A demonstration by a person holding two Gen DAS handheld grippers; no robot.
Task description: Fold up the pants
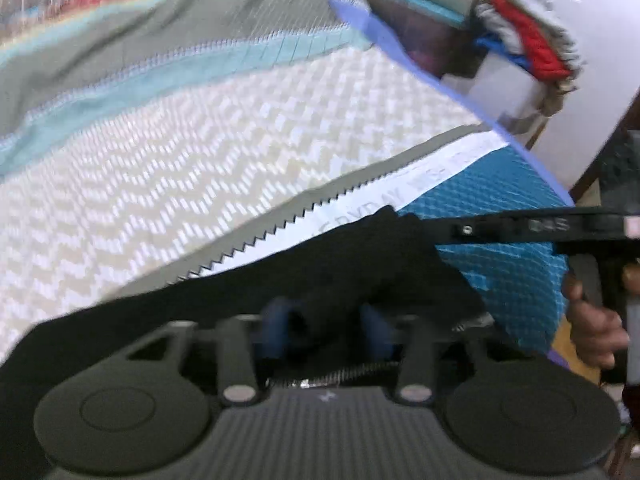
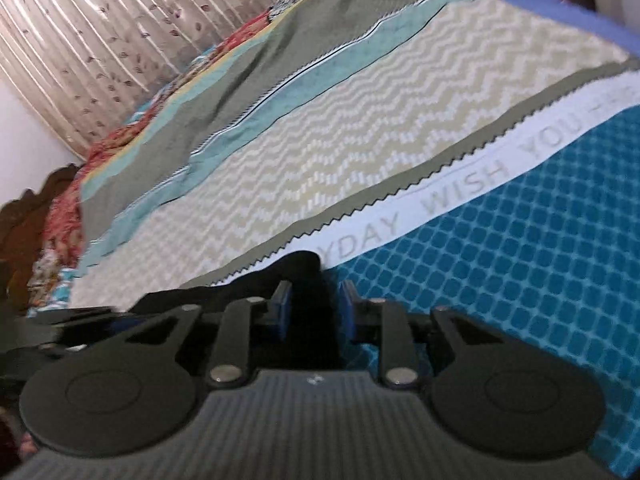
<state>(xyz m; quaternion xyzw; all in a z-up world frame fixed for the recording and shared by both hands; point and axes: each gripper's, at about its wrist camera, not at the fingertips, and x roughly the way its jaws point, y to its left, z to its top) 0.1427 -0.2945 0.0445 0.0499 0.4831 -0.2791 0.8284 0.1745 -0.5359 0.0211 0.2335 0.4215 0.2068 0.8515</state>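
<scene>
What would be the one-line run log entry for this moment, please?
stage: fold in progress | left tongs: shut on black pants | right tongs: shut on black pants | surface: patterned bedsheet

Black pants gripped over a patterned bedspread

The left gripper [image 1: 326,322], its blue pads [image 1: 276,322] closed on a fold of black fabric pants [image 1: 360,256], hangs above a bedspread [image 1: 200,152] banded in cream zigzag, teal and grey-green, with a lettered white strip and a blue diamond-print band towards the bed's near edge. At right, a hand [image 1: 596,320] holds a second black gripper [image 1: 560,224] beside the pants. Folded red and grey cloth [image 1: 528,44] lies beyond the bed's far corner.
</scene>
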